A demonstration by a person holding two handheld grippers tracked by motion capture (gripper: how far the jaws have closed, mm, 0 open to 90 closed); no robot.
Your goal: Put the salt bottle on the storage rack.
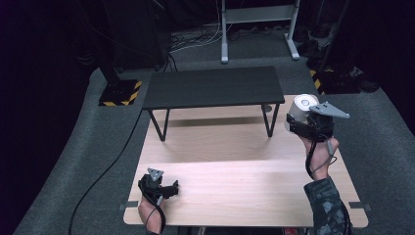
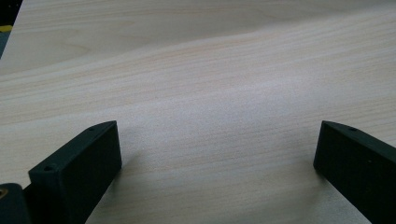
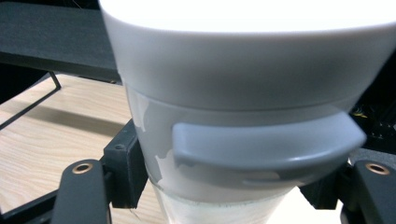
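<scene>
A white plastic cup with a grey lid tab (image 3: 247, 93) sits clamped between the right gripper's (image 3: 243, 186) black fingers (image 3: 123, 170), above the light wooden desk (image 3: 56, 135).

Counter (image 1: 235, 186) surface bare across near and middle, open passage left to right. Black shelf (image 1: 214, 87) on thin legs spans the far side; low gap beneath it, legs at left (image 1: 159, 125) and right (image 1: 270, 120) narrow the entry. Left hand-held gripper (image 1: 164, 188) sits at near-left corner, jaws wide apart over bare wood (image 2: 210, 93), nothing between them. Right hand-held gripper (image 1: 306, 122) at far right, just beside the shelf's right end, jaws clamped around a white lidded container (image 3: 243, 93) that blocks its forward view.
</scene>
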